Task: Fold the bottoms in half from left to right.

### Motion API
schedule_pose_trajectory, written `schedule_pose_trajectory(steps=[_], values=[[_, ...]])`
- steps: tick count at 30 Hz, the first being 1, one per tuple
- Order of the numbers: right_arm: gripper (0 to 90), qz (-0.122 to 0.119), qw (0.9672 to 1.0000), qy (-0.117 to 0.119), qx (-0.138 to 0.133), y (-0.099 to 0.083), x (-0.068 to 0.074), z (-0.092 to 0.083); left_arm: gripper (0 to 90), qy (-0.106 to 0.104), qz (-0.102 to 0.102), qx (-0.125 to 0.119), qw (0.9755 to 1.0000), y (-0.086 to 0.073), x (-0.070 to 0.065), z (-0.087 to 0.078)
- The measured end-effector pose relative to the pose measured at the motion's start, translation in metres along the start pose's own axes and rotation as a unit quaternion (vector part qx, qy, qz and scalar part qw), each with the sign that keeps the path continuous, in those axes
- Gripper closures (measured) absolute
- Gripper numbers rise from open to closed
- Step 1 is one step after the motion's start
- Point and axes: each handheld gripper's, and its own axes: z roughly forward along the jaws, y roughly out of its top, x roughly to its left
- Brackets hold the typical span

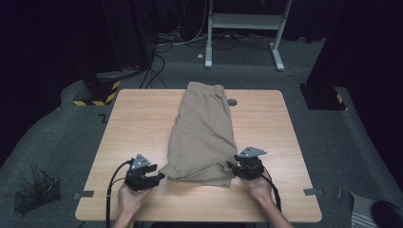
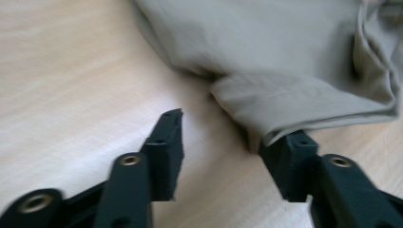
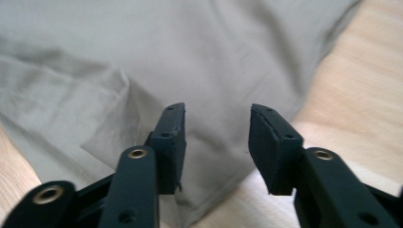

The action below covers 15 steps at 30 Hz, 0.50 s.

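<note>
Left hand-held gripper (image 1: 157, 176) at near-left hem corner of folded khaki cloth shorts (image 1: 204, 133), jaws apart, nothing clamped. Shorts lie mid-way across light wooden tabletop (image 1: 138, 118). Right hand-held gripper (image 1: 233, 166) over shorts' near-right corner, jaws parted, fabric unpinched.

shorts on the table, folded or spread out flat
Folded. The tan shorts lie as one narrow strip, leg over leg, on the wooden table; stacked hem layers show at the near end in the left gripper view.

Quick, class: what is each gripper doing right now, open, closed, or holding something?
Left gripper: open, holding nothing; folded beige cloth shorts hem beside one jaw.
Right gripper: open over the shorts, gripping nothing.
</note>
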Motion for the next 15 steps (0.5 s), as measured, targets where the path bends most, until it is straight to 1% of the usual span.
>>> schedule_pose_trajectory(steps=[1, 2, 3, 5, 6, 9, 11, 12, 14, 15], values=[[60.7, 0.003, 1.0, 0.0, -0.006, 0.001, -0.002, -0.003, 44.8, -0.002, -0.008, -0.003, 1.0, 0.003, 0.003, -0.001], [62.2, 0.007, 1.0, 0.0, -0.006, 0.003, -0.003, -0.004, 42.8, -0.006, -0.015, -0.009, 0.9998, 0.007, 0.005, 0.0], [63.1, 0.007, 1.0, 0.0, -0.003, 0.004, -0.005, -0.004, 41.6, -0.006, -0.016, -0.013, 0.9998, 0.01, 0.006, 0.001], [65.7, 0.012, 0.9999, 0.002, 0.002, 0.004, -0.007, -0.003, 38.9, -0.017, -0.021, -0.024, 0.9994, 0.018, 0.008, 0.005], [66.2, 0.014, 0.9999, 0.005, 0.003, 0.004, -0.008, -0.002, 38.2, -0.021, -0.024, -0.028, 0.9991, 0.02, 0.008, 0.007], [66.3, 0.018, 0.9998, 0.006, 0.009, 0.002, -0.006, 0.0, 37.4, -0.03, -0.026, -0.038, 0.9985, 0.028, 0.009, 0.009], [65.5, 0.014, 0.9997, 0.01, 0.016, 0.001, -0.004, 0.001, 37.2, -0.03, -0.022, -0.041, 0.9984, 0.029, 0.01, 0.006], [64.7, 0.007, 0.9997, 0.013, 0.02, 0.0, -0.002, 0.002, 37.2, -0.028, -0.02, -0.04, 0.9986, 0.029, 0.01, 0.003], [63.2, -0.002, 0.9994, 0.021, 0.028, -0.002, 0.002, 0.001, 36.6, -0.027, -0.022, -0.036, 0.9988, 0.025, 0.013, -0.002], [62.2, -0.01, 0.9991, 0.026, 0.031, -0.004, 0.005, 0.0, 36.3, -0.026, -0.023, -0.032, 0.9989, 0.023, 0.014, -0.005]])
